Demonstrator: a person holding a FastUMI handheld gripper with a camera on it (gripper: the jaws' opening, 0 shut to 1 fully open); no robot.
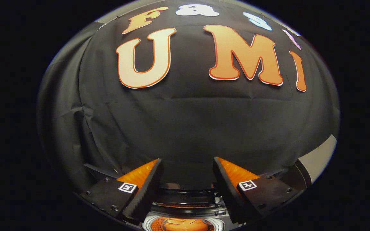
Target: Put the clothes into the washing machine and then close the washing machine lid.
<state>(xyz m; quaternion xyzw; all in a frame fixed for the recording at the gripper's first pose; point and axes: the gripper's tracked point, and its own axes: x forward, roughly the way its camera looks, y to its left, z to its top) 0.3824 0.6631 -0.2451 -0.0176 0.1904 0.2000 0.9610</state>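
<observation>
Washing machine sits right below the tongs, its round opening glowing orange, probably clothes already inside, though it's hard to tell from here. Fingers spread wide, gripping nothing. Closing step looks up next: drop down, find the lid. Beyond, just booth wall.

A staged recording booth: black cloth wall fills the frame; a washing machine sits at bottom centre.

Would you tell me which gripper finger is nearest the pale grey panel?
The right finger; the panel lies just outside it. Gripper open, gripping nothing.
</observation>
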